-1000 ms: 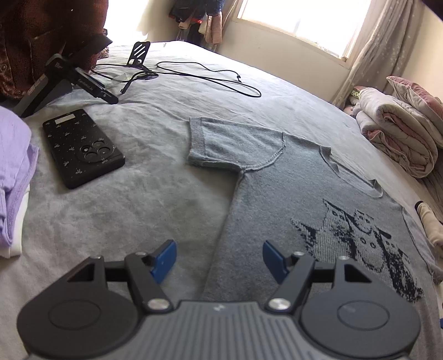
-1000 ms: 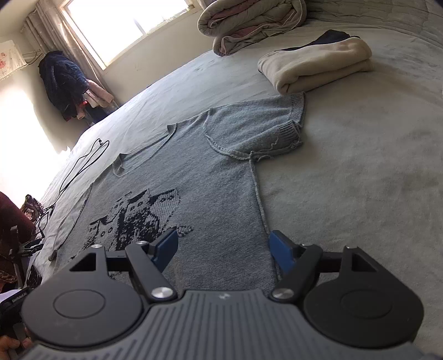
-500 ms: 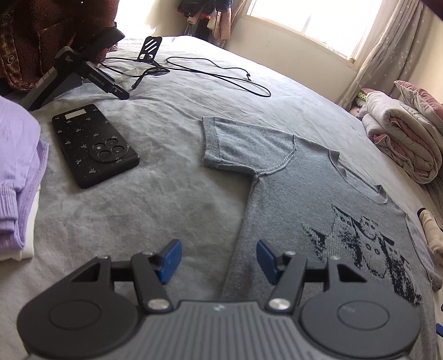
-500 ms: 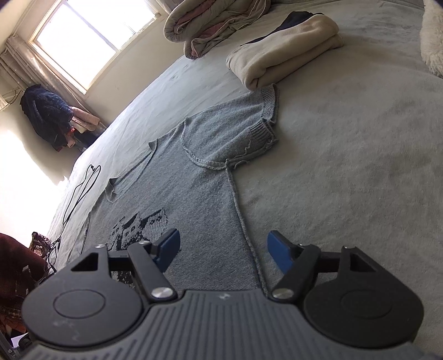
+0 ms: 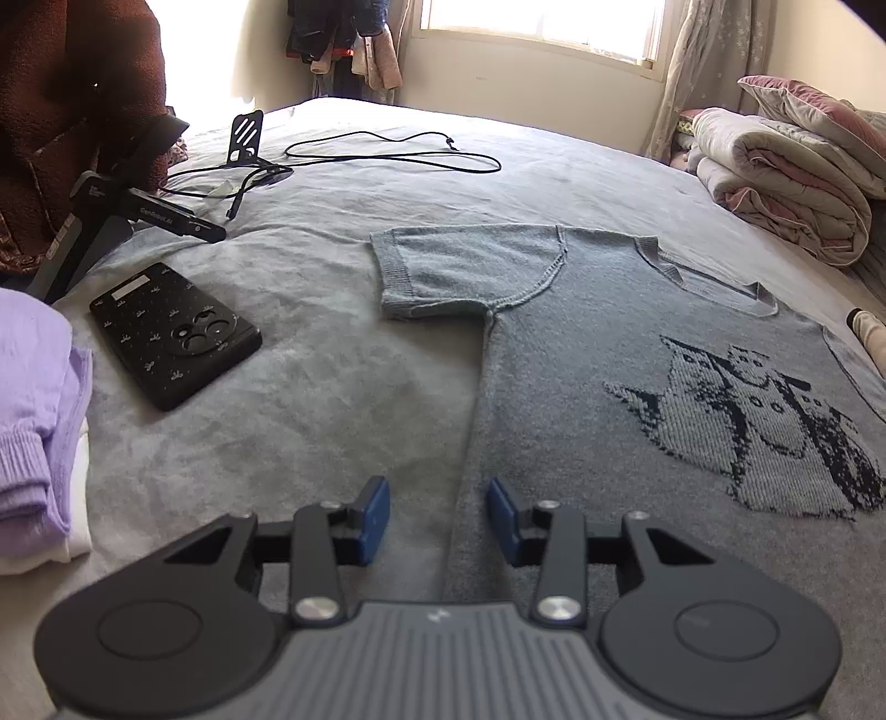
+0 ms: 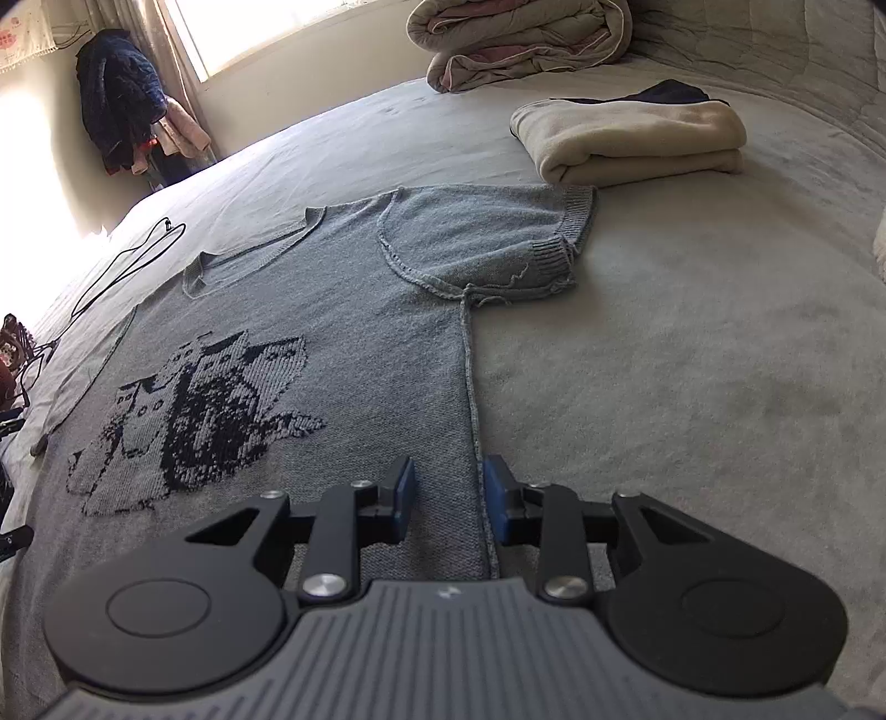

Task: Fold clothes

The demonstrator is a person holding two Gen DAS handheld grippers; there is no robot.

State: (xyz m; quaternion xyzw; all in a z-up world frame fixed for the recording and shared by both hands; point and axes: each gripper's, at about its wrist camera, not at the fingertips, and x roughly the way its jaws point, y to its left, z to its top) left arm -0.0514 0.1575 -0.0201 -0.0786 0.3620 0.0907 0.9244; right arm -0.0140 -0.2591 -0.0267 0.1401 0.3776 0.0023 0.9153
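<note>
A grey-blue knitted short-sleeved sweater (image 5: pixel 581 343) with a dark cat pattern lies flat, face up, on the grey bed. My left gripper (image 5: pixel 440 518) hovers low over its left side seam near the hem. It is open, with the seam edge running between the blue pads (image 5: pixel 376 518). In the right wrist view the same sweater (image 6: pixel 343 310) spreads ahead. My right gripper (image 6: pixel 449 495) is open but narrow, straddling the right side seam. The right sleeve (image 6: pixel 498 243) is slightly rumpled at its cuff. The hem is hidden under both grippers.
A black phone (image 5: pixel 174 332), a folded lilac garment (image 5: pixel 33 415) and a black stand (image 5: pixel 127 205) with a cable (image 5: pixel 387 158) lie to the left. A folded cream garment (image 6: pixel 631 141) touches the right sleeve. A rolled quilt (image 6: pixel 520 39) sits by the window.
Both grippers have shifted so that each side seam now lies between its pads, and both have narrowed their jaws. The sweater has not moved.
</note>
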